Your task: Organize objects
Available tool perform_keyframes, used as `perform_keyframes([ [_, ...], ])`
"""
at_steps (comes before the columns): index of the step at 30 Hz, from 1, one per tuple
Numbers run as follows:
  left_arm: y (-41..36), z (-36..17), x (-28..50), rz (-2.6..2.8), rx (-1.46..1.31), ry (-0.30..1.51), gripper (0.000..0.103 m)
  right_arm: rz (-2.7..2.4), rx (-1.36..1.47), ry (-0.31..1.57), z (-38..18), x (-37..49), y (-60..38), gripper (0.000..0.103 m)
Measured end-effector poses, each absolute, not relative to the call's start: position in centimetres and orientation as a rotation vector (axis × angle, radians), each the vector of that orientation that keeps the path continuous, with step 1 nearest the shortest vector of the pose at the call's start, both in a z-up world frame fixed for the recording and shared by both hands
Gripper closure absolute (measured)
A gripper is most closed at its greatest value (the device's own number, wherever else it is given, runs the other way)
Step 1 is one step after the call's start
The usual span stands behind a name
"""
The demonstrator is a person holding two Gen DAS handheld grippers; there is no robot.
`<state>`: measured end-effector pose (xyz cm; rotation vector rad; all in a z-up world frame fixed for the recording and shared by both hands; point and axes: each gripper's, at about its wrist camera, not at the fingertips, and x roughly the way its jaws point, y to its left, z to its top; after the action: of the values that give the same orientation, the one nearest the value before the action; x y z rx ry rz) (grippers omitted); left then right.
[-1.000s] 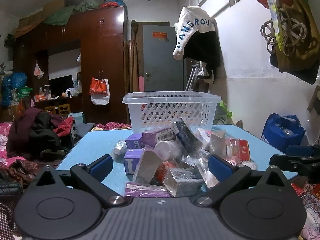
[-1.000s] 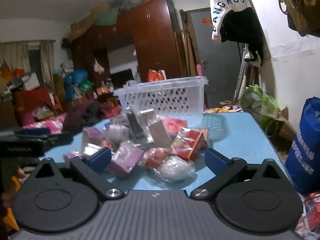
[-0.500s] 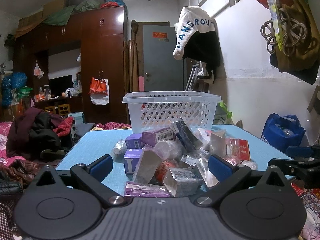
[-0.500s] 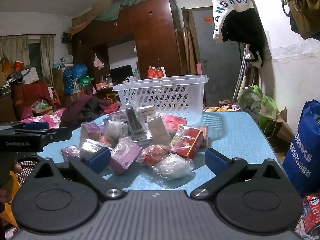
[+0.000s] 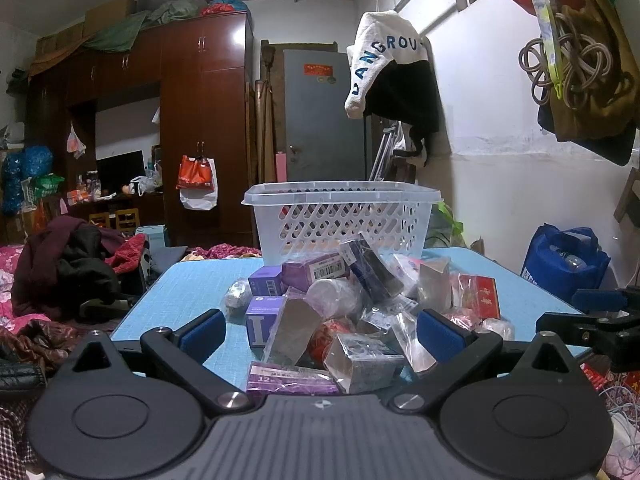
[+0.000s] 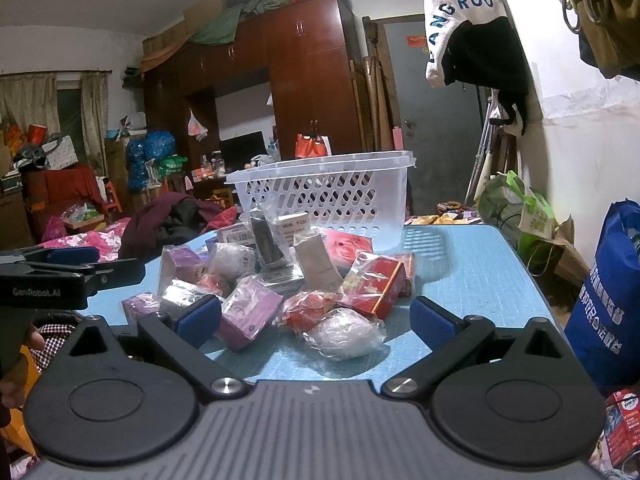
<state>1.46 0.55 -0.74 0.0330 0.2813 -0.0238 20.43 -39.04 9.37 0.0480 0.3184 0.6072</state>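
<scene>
A: Dozens of small packets and boxes sit heaped in one pile (image 5: 340,308) on the blue table (image 5: 188,284), and not one looks to be in the white basket (image 5: 342,216) yet. The basket stands at the far edge, touching the back of the heap.

B: Where are the tools?

A: Both hang at the near edge. The left gripper (image 5: 320,330) has its jaws wide apart with nothing between them, the purple flat box (image 5: 292,378) lying just ahead. The right gripper (image 6: 316,318) is spread the same way, empty, facing a white wrapped ball (image 6: 344,334) and a red box (image 6: 372,284).

B: So what might go wrong?

A: Mostly the wrapping, I'd say. Many items are in loose clear plastic, so a finger could pinch only film and the thing may slip or dangle out on the lift.

B: And the heap itself?

A: Things lean on each other. Pulling one from the middle, like the dark tilted bottle (image 5: 370,270), could tumble its neighbours, and those near the table's front edge could roll off.

B: The basket?

A: It looks light. A nudge while dropping something in might push it back toward the far edge. The two tools also work close together and could collide.
</scene>
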Motion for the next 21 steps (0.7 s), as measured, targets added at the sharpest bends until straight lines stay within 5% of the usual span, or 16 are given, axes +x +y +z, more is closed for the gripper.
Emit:
perform_keyframes([
  [21,2.5,-1.2,1.4,0.037,0.046,0.254,0.000,0.618,0.060,0.321,9.1,20.6,-39.2,0.000],
])
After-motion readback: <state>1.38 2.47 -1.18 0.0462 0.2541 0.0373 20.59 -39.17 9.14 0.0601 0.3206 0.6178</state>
